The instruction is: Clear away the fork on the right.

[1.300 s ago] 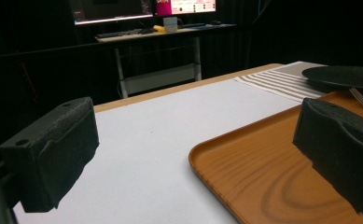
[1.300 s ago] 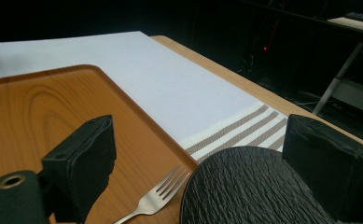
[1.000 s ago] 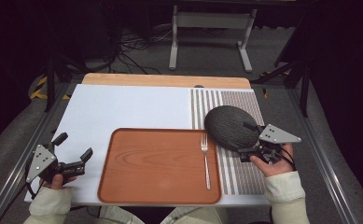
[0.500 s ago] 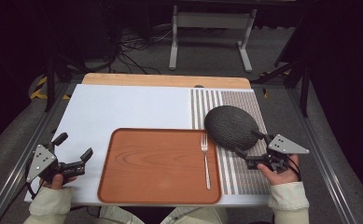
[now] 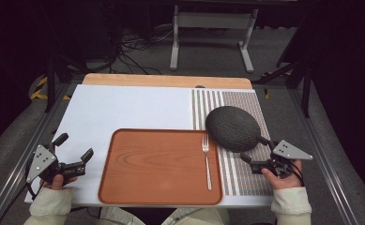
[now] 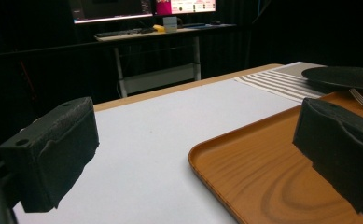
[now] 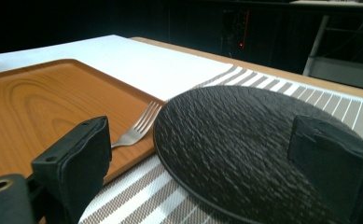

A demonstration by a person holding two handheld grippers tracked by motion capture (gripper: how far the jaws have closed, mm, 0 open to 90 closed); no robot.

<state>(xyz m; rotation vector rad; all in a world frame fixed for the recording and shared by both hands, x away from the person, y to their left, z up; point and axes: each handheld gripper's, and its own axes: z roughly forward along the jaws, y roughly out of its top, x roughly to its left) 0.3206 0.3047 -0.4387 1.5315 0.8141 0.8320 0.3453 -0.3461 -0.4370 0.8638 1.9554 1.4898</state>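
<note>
A dark, rough-textured round plate (image 5: 231, 128) lies on the striped placemat (image 5: 243, 176), and its left rim reaches over the right edge of the wooden tray (image 5: 161, 166). A silver fork (image 5: 207, 159) lies along the tray's right side, tines pointing away from me. My right gripper (image 5: 254, 149) is open just in front of the plate's near right rim, not holding it. In the right gripper view the plate (image 7: 244, 149) spreads between the wide jaws of that gripper (image 7: 207, 140), with the fork (image 7: 137, 128) to its left. My left gripper (image 5: 74, 146) is open left of the tray.
A white mat (image 5: 124, 108) covers the table's left and middle, with a wooden table edge (image 5: 166, 80) behind it. In the left gripper view the tray's corner (image 6: 263, 177) lies ahead to the right. Metal rails run along both table sides. A stand and cables sit on the floor beyond.
My right gripper has let go of the plate and drawn back toward me and to the right. The plate now lies flat. The left gripper has stayed put.
</note>
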